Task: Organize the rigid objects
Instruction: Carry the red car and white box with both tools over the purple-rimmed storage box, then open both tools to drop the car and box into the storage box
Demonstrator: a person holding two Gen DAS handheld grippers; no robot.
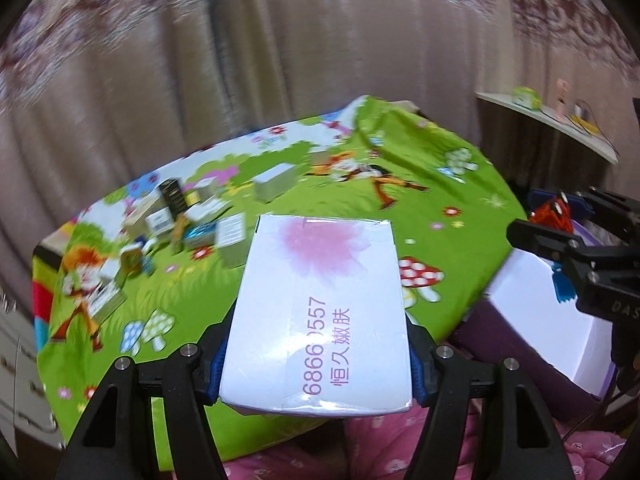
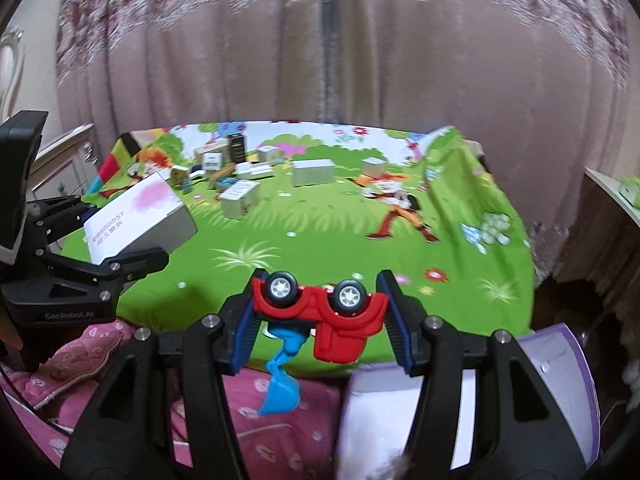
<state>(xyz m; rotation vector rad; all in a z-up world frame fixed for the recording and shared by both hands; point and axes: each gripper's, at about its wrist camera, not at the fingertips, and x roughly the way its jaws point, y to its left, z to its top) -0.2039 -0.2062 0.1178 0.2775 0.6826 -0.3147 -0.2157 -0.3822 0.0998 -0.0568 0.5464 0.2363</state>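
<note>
— Curtains [image 2: 320,60] all along the back, and that bright green cartoon cloth [image 2: 320,232] over the tabletop. What is each hand carrying?

— Left gripper [image 1: 316,320] is pinching a white box [image 1: 324,312] with a pink flower print, one pad on each long side, box flat and lifted above the near edge of the cloth. Right gripper [image 2: 318,312] is pinching a red toy truck [image 2: 324,308], upside down, wheels up, pads on its front and back ends, blue scoop dangling below.

— Will they handle easily?

— I'd guess the box is light card, stiff enough but glossy under its film, so it could slip or dent if squeezed hard. Holding it across the narrow width, near the middle, looks right. The truck seems hard plastic, light and rigid, but the scoop arm is hinged and may swing and snag.

— And the rest?

— Small boxes [image 2: 236,184] lie jumbled at the far left of the cloth, well apart from both grippers. A white bin [image 2: 552,392] with purple trim sits below the near right edge, just under the truck's side.
</note>
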